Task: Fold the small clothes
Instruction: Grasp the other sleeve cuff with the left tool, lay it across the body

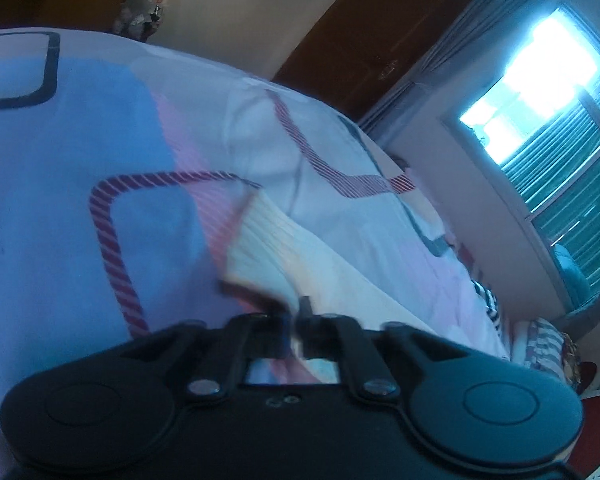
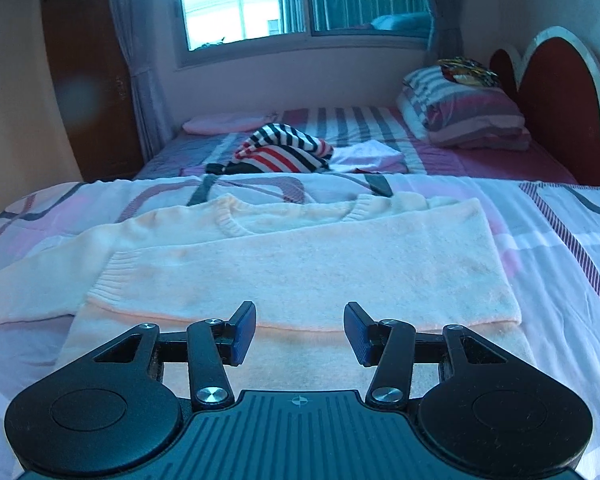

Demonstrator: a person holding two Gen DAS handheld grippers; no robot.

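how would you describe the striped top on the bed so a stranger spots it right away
Start at the window on the far wall and drop down to the bed below it. The striped top lies crumpled mid-bed, just beyond the flat cream sweater. Its bold dark, white and red stripes set it apart from the plain pale clothes beside it.

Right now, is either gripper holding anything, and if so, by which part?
The left gripper is shut on the cream sweater, apparently a ribbed edge or cuff; blur hides exactly which. The right gripper is open above the sweater, holding nothing.
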